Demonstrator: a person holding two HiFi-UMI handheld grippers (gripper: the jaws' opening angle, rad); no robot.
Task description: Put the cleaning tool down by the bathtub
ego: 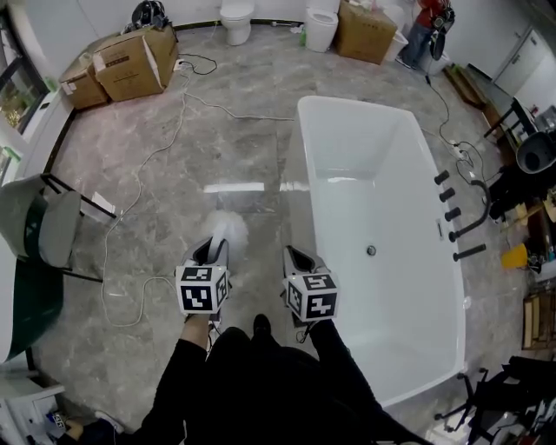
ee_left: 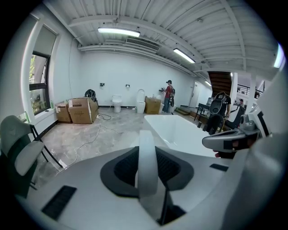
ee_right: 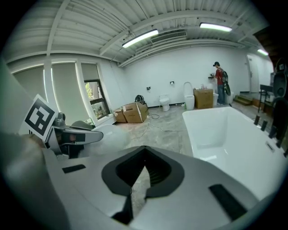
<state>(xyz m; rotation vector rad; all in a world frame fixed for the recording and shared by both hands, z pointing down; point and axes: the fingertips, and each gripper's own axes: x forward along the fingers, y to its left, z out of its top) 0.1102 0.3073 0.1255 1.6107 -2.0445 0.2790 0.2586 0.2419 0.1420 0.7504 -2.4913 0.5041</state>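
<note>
A: Nearest the lens are the person's black sleeves [ego: 261, 382], cut off by the bottom edge, and just past them the two marker cubes [ego: 202, 288]. What does the left gripper [ego: 212, 252] have?

B: The cleaning tool [ego: 228, 229]. From the head view only its fluffy white head shows, blurred, poking out past the jaws over the floor [ego: 217, 130]. It is near the bathtub [ego: 365, 148] and its left rim but apart from it. Whether the fluff touches the tiles I can't tell.

A: And the handle [ee_left: 147, 166]?

B: Hidden from above by the gripper. The left gripper view shows it as a flat, smooth white strip standing upright between the ribbed black pads [ee_left: 121, 173], clamped from both sides. Its lower end runs out of sight.

A: The right gripper [ego: 300, 259]?

B: Its own view shows the jaws meeting at the tips with nothing between them. Only a sliver of floor shows through the gap behind. It hangs beside the tub's left rim.

A: The tub itself?

B: Glossy white, rectangular with rounded corners. It has a small round drain [ego: 371, 250] and black taps [ego: 456, 217] along the far rim.

A: Anything the gripper views add?

B: A ribbed ceiling with strip lights [ee_left: 119, 31], and a person in a red top [ee_left: 169, 96] standing at the back wall. The head view cuts that person off at its top edge. That view alone shows the grey marbled tiles from above, a white cable [ego: 139, 174] snaking across them, cardboard boxes [ego: 135, 61] and a toilet [ego: 236, 19].
</note>
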